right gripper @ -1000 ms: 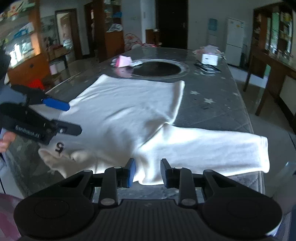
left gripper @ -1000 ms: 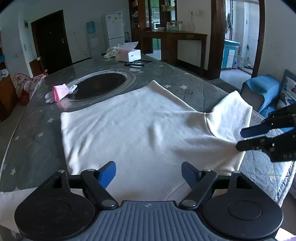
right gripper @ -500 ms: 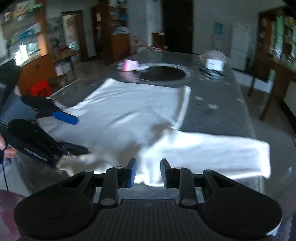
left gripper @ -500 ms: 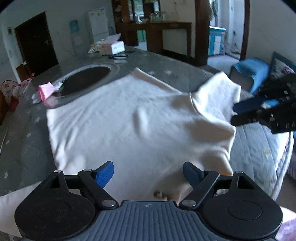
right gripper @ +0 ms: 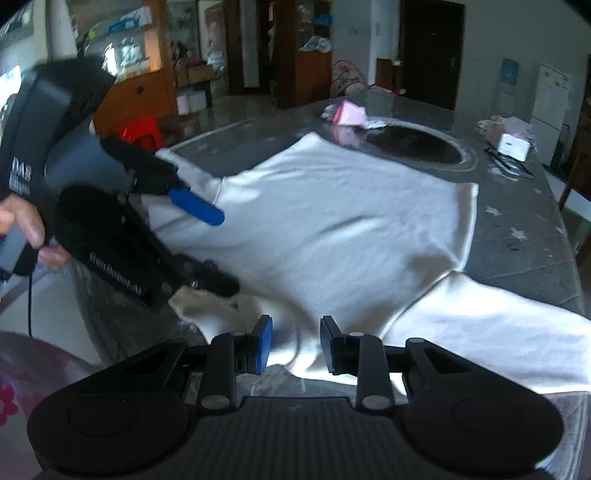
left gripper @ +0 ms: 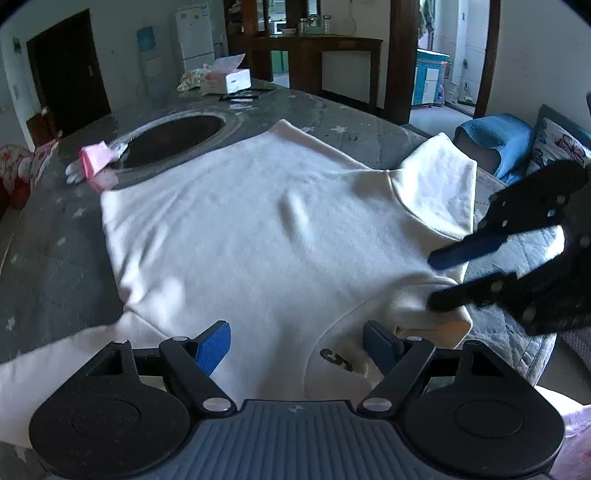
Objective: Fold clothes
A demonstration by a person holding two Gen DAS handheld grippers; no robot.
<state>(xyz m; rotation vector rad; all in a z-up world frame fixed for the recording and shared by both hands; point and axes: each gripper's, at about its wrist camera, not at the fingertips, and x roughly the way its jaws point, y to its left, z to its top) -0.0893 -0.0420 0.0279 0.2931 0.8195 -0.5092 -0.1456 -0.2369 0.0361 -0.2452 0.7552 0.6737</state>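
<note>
A white shirt [left gripper: 258,236] is spread flat on the grey surface [left gripper: 55,266]. Both left tongs [left gripper: 295,341] and right tongs [right gripper: 293,345] are held spread apart over its near collar edge.

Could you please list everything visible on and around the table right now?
White shirt: one, white, spread flat across the table, a sleeve hanging over the edge.
Table: one, grey with white stars, dark round inset at centre.
Pink packet: one, pink, beside the inset.
Tissue box: one, white, far end.
Fridge: one, white, against the wall.
Left gripper: one, black with blue pads, open over the collar.
Right gripper: one, black with blue pads, open.
</note>
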